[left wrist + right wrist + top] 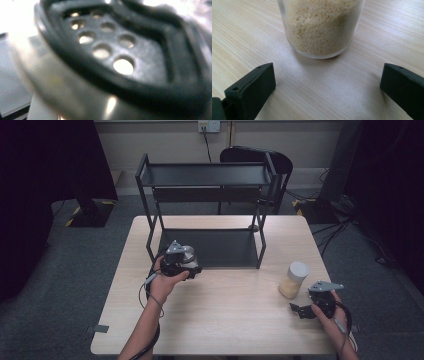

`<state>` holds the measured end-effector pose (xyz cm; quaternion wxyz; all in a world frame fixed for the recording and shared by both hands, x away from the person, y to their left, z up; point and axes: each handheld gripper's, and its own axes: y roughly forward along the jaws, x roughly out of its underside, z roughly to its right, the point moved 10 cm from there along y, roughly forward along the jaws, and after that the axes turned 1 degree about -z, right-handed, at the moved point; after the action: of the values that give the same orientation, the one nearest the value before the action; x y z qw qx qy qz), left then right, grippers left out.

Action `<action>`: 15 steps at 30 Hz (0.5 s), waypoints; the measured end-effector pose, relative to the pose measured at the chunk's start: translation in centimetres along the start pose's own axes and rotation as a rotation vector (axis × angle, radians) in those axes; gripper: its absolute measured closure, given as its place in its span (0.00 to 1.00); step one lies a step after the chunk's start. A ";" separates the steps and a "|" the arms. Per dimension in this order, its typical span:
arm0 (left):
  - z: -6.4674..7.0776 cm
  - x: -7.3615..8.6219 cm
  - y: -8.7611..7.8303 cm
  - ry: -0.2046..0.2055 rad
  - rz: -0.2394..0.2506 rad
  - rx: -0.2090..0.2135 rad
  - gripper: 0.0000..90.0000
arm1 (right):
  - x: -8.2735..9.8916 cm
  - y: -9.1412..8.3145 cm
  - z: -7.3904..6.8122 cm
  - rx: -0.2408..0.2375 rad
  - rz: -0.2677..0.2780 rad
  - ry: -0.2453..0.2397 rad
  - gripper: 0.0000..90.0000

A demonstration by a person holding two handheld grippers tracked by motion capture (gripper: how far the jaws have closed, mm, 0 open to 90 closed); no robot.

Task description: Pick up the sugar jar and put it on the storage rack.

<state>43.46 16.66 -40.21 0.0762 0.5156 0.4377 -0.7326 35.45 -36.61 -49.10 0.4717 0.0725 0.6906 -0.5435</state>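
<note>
So on the left, the left gripper [181, 261] sits in the person's left hand [164, 282] right at the front edge of the black two-tier metal rack [207, 195], by its front left leg. Its own view is just a blurry close-up of something dark with round holes, so I can't tell if its fingers are apart or together. The rack stands at the back of the light wood surface [220, 320]. Further right, a clear jar [294, 280] of pale yellowish grains with a white lid stands upright, off the rack's front right corner. Just right of the jar, the right gripper [299, 311] hangs low with its fingers [252, 87] spread wide apart, jar ahead of them, not touching.
</note>
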 end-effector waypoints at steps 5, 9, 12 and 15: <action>-0.4 -0.9 -0.2 0.007 -0.002 -0.015 0.33 | 0.0 0.0 0.0 0.000 0.000 0.000 0.00; -0.8 -1.8 -0.3 0.002 0.004 -0.016 0.33 | 0.0 0.0 0.0 0.000 0.000 0.000 0.00; -1.1 -2.7 -0.4 0.001 0.002 -0.030 0.33 | 0.0 0.0 0.0 0.000 0.000 0.000 0.00; -1.3 -3.1 -0.5 -0.008 0.005 -0.030 0.33 | 0.0 0.0 0.0 0.000 0.000 0.000 0.00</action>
<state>45.53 16.86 -37.52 0.0876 0.5128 0.4470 -0.7277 35.45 -36.61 -49.10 0.4717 0.0725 0.6905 -0.5435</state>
